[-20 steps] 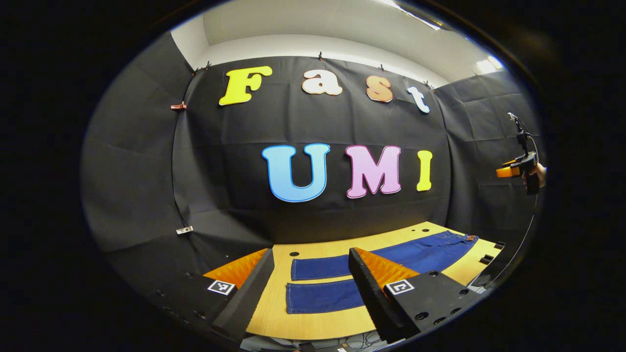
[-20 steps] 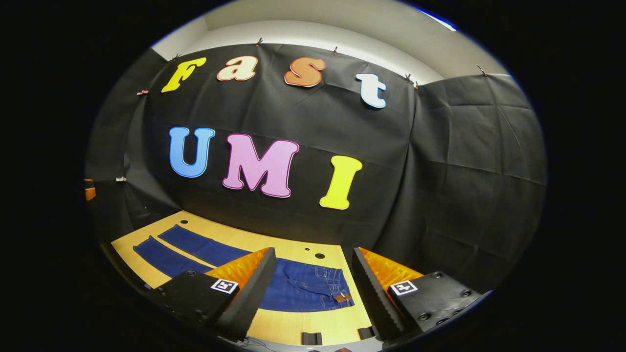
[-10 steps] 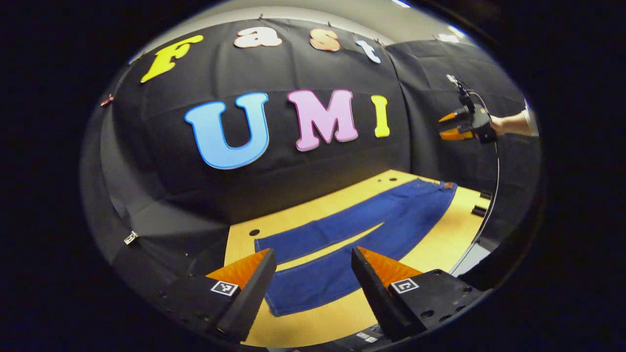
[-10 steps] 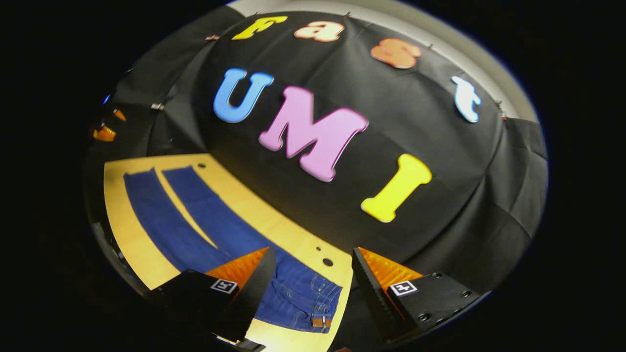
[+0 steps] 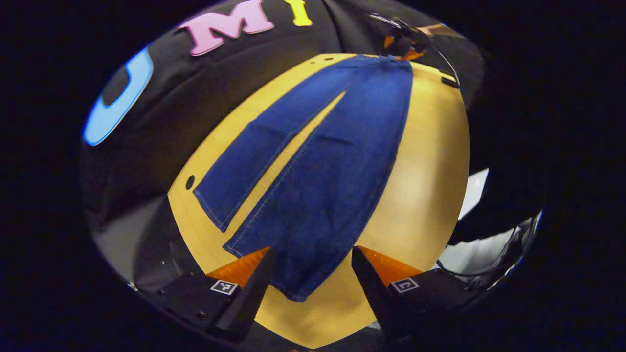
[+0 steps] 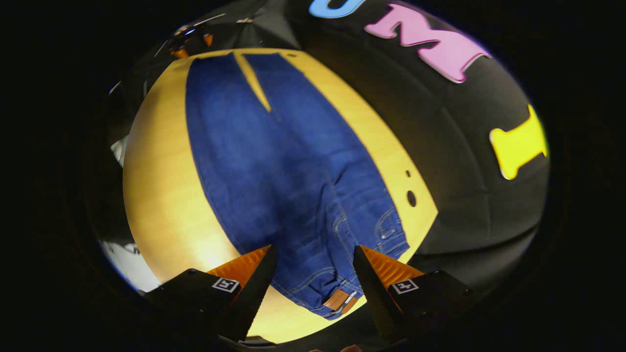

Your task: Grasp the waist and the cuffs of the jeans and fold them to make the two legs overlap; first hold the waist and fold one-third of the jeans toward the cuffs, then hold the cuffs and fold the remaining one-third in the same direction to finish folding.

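Both views have tipped from the black cloth wall down onto the yellow wooden table (image 5: pixel 430 161) within 1 second, so the approach has begun. The flat blue denim jeans (image 5: pixel 323 166) fill mid-frame, unfolded. The left gripper (image 5: pixel 310 261) gapes over 1 cuff; the right gripper (image 6: pixel 313 261) spreads above the waist, both empty.

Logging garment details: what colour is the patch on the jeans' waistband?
Brown patch, clearest in the right gripper view.
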